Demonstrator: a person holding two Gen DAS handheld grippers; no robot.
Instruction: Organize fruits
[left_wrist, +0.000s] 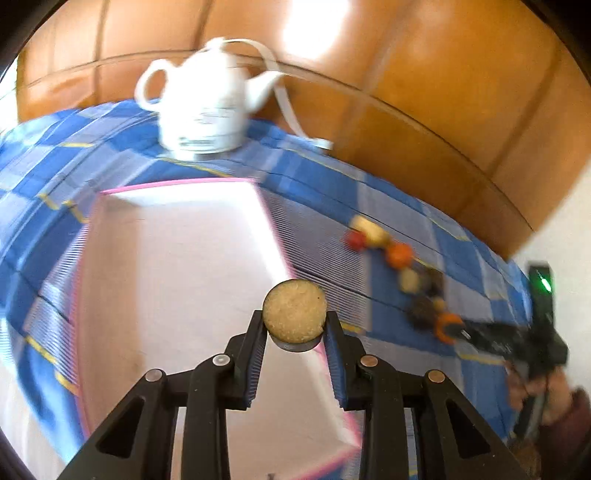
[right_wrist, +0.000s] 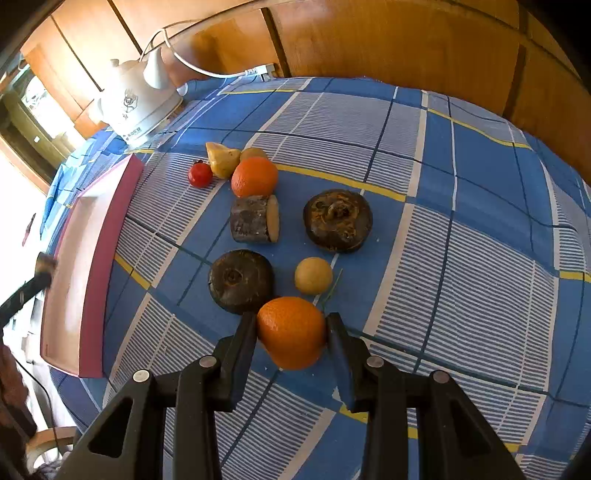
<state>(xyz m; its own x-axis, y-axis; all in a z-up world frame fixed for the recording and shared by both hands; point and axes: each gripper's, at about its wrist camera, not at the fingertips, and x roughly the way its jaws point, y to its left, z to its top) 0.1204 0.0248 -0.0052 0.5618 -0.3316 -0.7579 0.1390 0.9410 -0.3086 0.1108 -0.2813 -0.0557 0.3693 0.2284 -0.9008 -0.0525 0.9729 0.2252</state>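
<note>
- Blue checked cloth, woven with white stripes and thin yellow lines, covers the table.
- Left tongs are clenched on a short dark-skinned cylinder slice; its pale, grainy cut face is turned toward the camera, over the near right part of the tray.
- That pink-rimmed tray is flat, smooth and rectangular, and lies on the cloth left of the fruit.
- Right tongs grip a round, dimpled orange, both pads pressing its sides, low over the cloth.
- Just beyond it sit a dark, rough round slice and a small smooth tan ball.
- Farther off lie a bark-like stub on its side, a second dark disc with a pitted top, and another orange.
- At the far end are a glossy red tomato and a lumpy yellow piece.
- White glazed kettle with a cord stands at the far left by the wood-panelled wall.
</note>
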